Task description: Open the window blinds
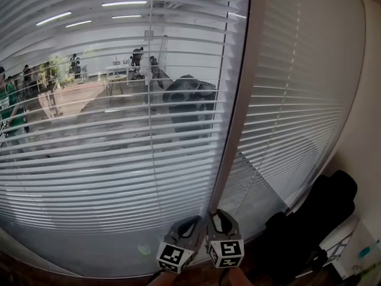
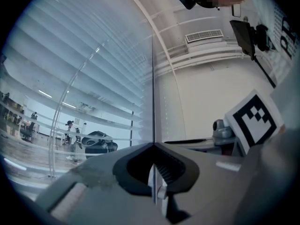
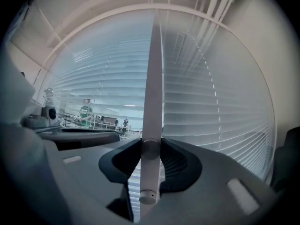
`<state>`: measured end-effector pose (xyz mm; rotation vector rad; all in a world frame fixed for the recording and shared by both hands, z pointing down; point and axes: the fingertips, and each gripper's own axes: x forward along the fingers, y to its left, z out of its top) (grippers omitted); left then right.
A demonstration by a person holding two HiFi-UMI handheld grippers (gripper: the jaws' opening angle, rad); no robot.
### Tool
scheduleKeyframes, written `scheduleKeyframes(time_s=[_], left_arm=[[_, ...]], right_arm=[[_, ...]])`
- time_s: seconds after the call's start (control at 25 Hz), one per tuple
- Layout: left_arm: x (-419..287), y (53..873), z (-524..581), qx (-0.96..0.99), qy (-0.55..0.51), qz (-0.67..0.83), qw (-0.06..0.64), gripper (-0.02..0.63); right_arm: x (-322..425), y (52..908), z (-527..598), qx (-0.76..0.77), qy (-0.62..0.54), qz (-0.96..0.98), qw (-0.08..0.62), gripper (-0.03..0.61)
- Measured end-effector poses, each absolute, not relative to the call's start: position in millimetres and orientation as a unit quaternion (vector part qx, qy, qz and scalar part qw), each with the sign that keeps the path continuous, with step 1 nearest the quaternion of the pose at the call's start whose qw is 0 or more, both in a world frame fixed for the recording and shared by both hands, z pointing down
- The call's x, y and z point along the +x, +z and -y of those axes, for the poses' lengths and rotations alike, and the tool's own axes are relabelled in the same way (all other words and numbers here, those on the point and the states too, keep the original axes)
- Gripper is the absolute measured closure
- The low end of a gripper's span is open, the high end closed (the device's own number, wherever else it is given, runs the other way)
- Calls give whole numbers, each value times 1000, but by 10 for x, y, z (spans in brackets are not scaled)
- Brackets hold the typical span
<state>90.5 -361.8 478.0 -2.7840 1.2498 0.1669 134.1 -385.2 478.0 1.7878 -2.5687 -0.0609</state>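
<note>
two panels of window blinds (image 1: 119, 136) fill the glass ahead, hanging full length on either side of a pale upright post (image 1: 238, 100). the left panel's slats lie near flat, so an office with a dark chair (image 1: 189, 100) shows through. the right panel (image 1: 297, 100) looks more closed and milky. neither is raised, so i judge the opening only part done at best.

the white tilt wand (image 3: 152, 78) hangs straight down in front of the slats. the right gripper (image 3: 151, 149) pinches it low, just above its end cap (image 3: 147, 198), with a pad pressed on each side. gripped across, near the free end, the wand could be twisted about its own length by a roll of the wrist. that is likely why it is taken there and not from below.

the left gripper (image 2: 153, 145) has its jaw tips pressed together. a thin pale cord (image 2: 153, 179) shows in the hollow between the pads and seems to run up out of the tips. it looks nipped, though the line is too fine for me to swear to the contact. such a hold would steady the cord or ready a pull to lift the slats.

in the head view both grippers sit side by side at the foot of the post, marker cubes (image 1: 226, 252) facing up. a black bag-like shape (image 1: 321, 219) slumps low to the right, well apart from the work.
</note>
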Motion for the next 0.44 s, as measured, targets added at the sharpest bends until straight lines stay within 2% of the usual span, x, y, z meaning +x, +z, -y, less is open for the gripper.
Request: scheduleKeyframes(time_s=[0.44], left_arm=[[900,4745,3611,-910,55,-408,40,620]], right_arm=[[1335,4783,3851,570,-24,821,11,449]])
